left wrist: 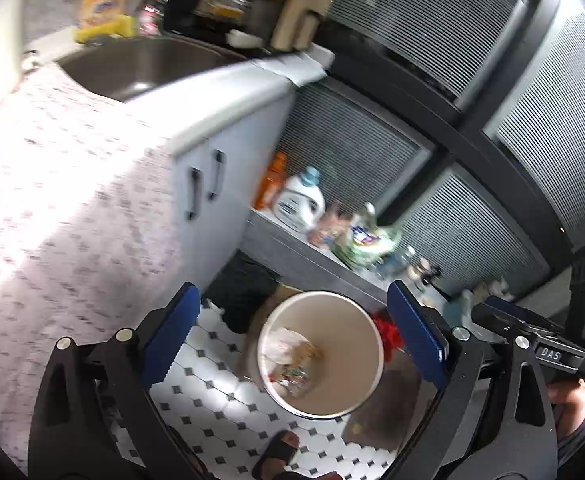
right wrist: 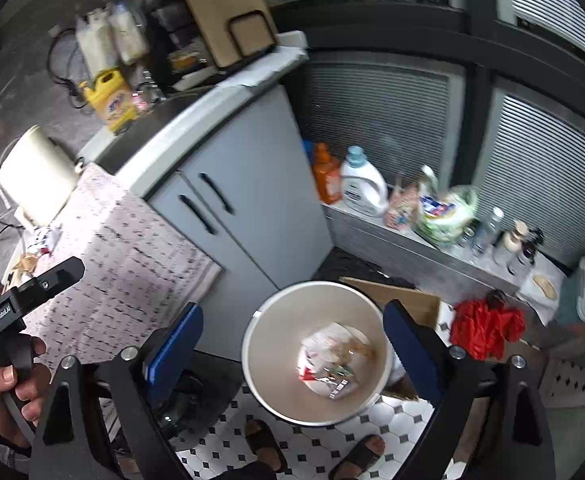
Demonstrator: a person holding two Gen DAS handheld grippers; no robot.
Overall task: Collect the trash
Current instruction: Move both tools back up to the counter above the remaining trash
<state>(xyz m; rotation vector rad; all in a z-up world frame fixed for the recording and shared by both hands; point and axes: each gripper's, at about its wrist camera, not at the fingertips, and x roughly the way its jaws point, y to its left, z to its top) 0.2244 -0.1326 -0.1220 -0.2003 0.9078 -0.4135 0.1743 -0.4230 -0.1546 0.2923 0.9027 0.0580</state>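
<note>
A round beige trash bin (left wrist: pixel 356 344) stands on the tiled floor below both grippers; it also shows in the right wrist view (right wrist: pixel 276 344). Crumpled wrappers and paper trash (left wrist: pixel 292 360) lie at its bottom, seen too in the right wrist view (right wrist: pixel 332 360). My left gripper (left wrist: pixel 292 344) is open and empty, held above the bin. My right gripper (right wrist: pixel 292 352) is open and empty, also above the bin. More scraps (right wrist: pixel 36 252) lie on the counter at the far left of the right wrist view.
A grey cabinet (right wrist: pixel 244 208) with a cloth-covered counter (left wrist: pixel 52 208) and sink (left wrist: pixel 140 68) stands to the left. A low ledge (right wrist: pixel 392 240) holds detergent bottles (right wrist: pixel 362 188) and bags. A red cloth (right wrist: pixel 486 328) and cardboard (right wrist: pixel 408 296) lie on the floor. The person's sandalled feet (right wrist: pixel 356 456) are below.
</note>
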